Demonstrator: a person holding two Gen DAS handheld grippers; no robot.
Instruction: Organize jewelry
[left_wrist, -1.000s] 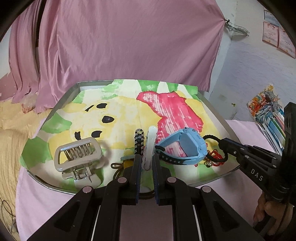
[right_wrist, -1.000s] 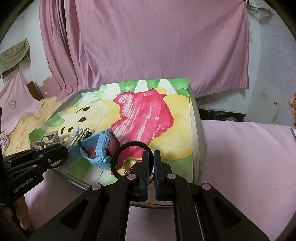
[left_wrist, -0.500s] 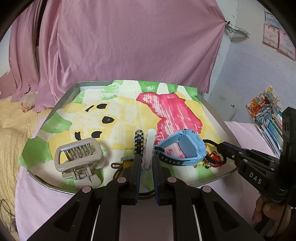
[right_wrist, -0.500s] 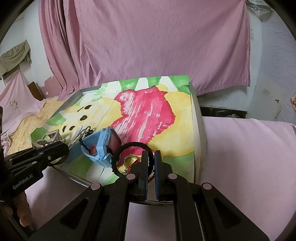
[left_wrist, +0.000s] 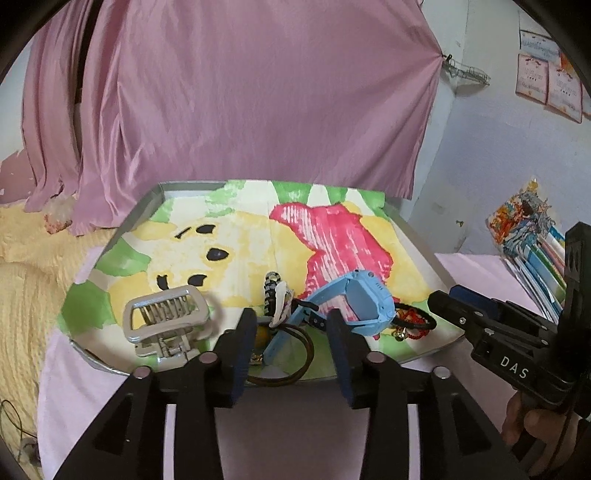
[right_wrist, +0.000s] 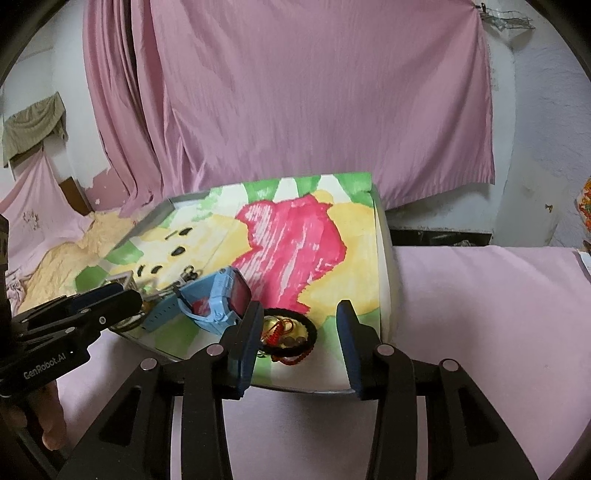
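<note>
Both grippers are being held spread wide at the near edge of the tray (left_wrist: 147, 206), nothing pinched. Between the left gripper (left_wrist: 291, 325) fingers, a blue watch (left_wrist: 354, 306) strap and brown cord loop (left_wrist: 295, 365) are being framed; a white hair clip (left_wrist: 281, 301) is lying just ahead, a grey claw clip (left_wrist: 166, 317) to its left. Just ahead of the right gripper (right_wrist: 301, 325), beside its left finger, a black bracelet with red charm (right_wrist: 288, 336) is lying on the tray.
</note>
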